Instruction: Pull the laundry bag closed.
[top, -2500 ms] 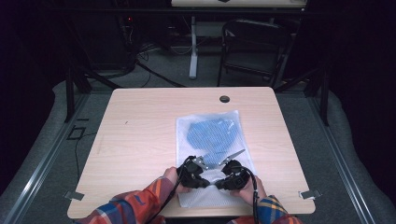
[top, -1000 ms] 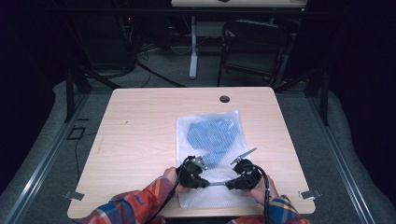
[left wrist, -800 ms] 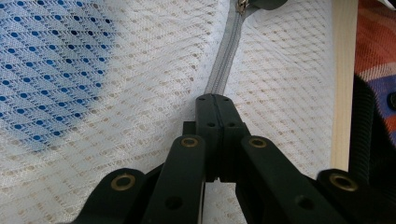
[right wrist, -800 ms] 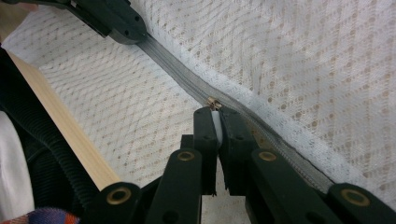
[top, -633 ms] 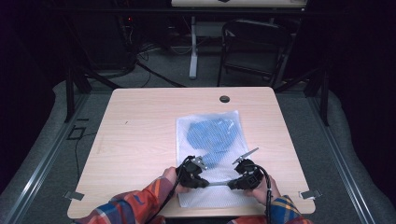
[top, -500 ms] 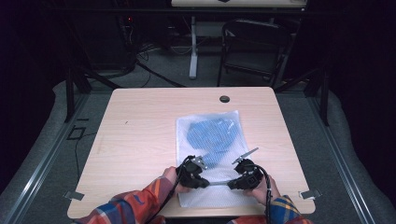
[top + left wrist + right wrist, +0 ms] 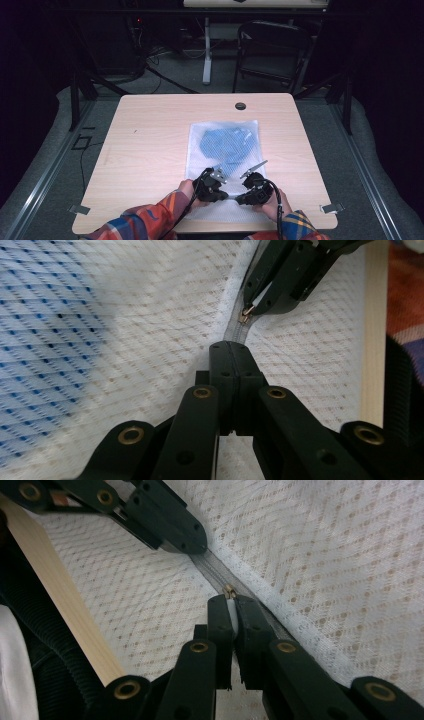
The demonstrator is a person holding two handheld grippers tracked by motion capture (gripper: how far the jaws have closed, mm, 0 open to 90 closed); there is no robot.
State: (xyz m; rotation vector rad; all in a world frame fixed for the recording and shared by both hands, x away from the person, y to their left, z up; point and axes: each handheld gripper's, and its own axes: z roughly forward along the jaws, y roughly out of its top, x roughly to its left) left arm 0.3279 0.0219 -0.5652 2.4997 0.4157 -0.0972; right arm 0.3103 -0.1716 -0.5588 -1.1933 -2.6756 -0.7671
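White mesh bag (image 7: 222, 150) under both grippers; left gripper (image 7: 231, 347) clamps zipper tape (image 7: 234, 330), right gripper (image 7: 229, 597) apparently pinches zipper pull (image 7: 229, 589).

White mesh bag (image 7: 222, 165), diamond weave; blue cloth (image 7: 227, 144) shows through. Grey zipper (image 7: 210, 567), brass pull (image 7: 229, 590). Black tongs (image 7: 220, 186) (both). Light wood desk (image 7: 150, 135). Plaid sleeves (image 7: 145, 222), orange-blue.

The mesh bag (image 7: 222, 150) lies on the table (image 7: 150, 150), right of centre, a cloth (image 7: 227, 142) apparently inside; both grippers sit at its near edge.
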